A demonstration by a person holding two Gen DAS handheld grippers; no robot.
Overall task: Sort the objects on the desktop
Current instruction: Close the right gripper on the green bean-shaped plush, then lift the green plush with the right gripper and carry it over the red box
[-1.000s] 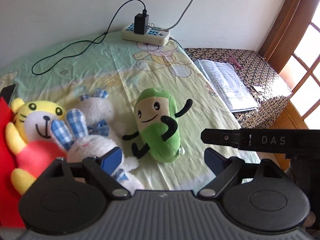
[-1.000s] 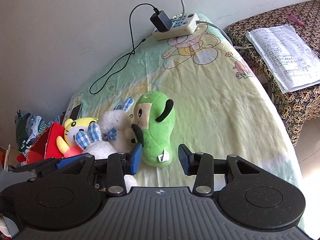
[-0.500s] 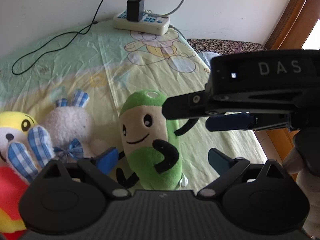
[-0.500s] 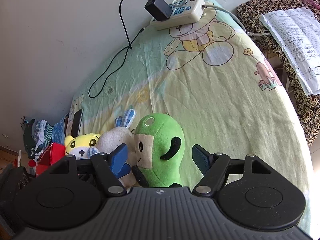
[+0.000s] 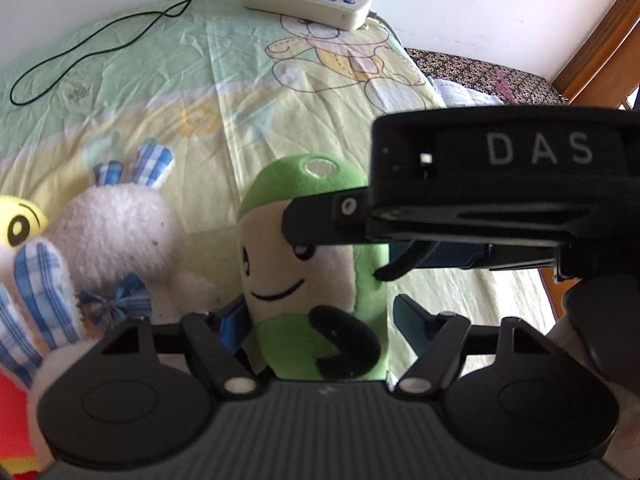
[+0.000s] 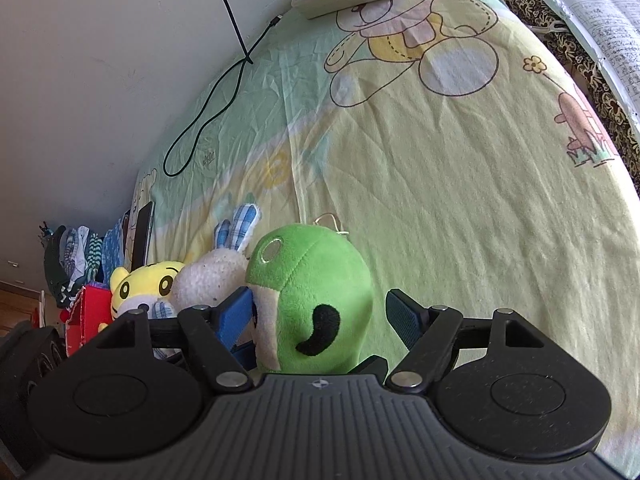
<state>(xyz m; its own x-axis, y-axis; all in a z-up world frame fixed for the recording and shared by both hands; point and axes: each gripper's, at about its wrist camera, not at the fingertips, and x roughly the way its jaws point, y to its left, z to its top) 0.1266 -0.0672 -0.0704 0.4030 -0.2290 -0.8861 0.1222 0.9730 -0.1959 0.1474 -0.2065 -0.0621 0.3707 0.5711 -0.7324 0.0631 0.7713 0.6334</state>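
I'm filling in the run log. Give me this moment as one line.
left gripper: closing around green plush | right gripper: opening, astride it | not lifted

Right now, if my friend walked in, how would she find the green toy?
Look at the pale green and yellow bedsheet with the cartoon bear, then at the row of soft toys near its front edge. The green plush toy is at the right end, beside the white bunny. It alone is bright green, with a cream face and black arms.

Black grippers, blue fingers, "DAS" lettering
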